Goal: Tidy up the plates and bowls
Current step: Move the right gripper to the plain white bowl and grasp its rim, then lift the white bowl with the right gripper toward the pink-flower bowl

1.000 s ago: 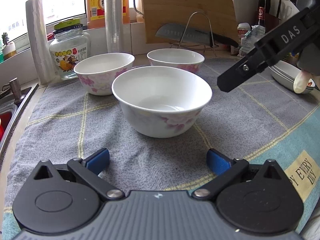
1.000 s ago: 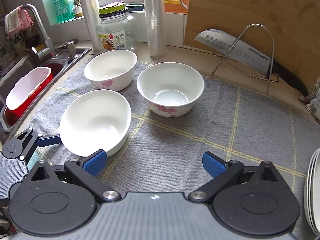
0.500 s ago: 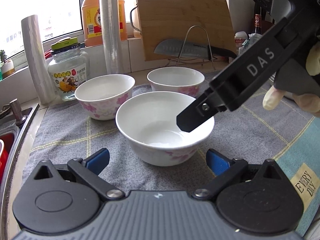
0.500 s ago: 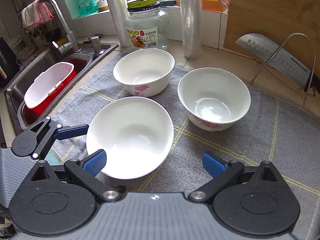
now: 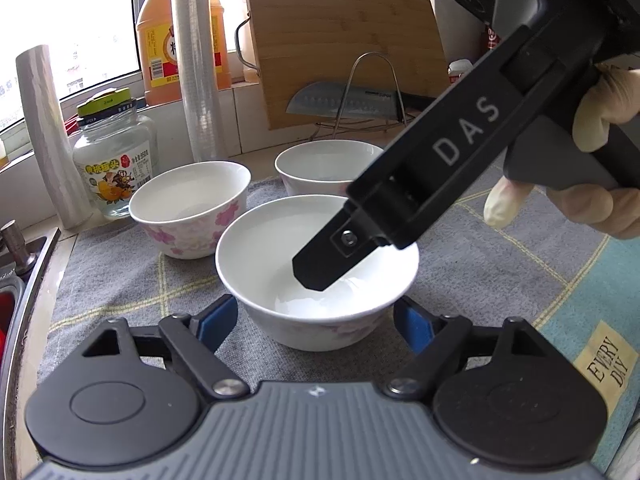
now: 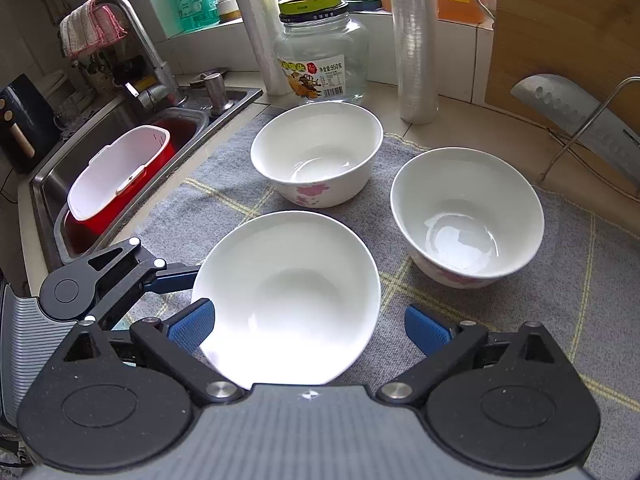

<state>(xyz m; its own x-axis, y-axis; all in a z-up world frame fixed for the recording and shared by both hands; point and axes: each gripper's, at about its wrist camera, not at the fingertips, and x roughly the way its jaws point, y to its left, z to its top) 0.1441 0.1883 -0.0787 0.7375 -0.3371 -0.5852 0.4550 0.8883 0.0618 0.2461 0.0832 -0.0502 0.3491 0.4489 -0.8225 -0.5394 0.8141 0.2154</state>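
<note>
Near bowl (image 5: 316, 276): we see it on the grey checked cloth (image 5: 120, 280), between the left gripper (image 5: 316, 322) pads.
Left gripper: jaws closing; blue pads beside the bowl wall on both sides, and we cannot tell whether they touch it.
Right gripper (image 6: 306, 330): jaws closing, still wide; one finger reaches inside the near bowl, the other stands outside its rim.
Other bowls: left rear bowl (image 5: 192, 210) and right rear bowl (image 5: 324, 170) stand just behind, with narrow gaps.
Edges: sink (image 6: 120, 128) borders the cloth's left side; cutting board (image 5: 344, 48) and cleaver (image 5: 344, 100) stand behind.
Open room: bare cloth lies right of the bowls.
Left view only: gloved hand (image 5: 592, 160).
Right view only: tap (image 6: 136, 40), red-and-white tub (image 6: 116, 176).
</note>
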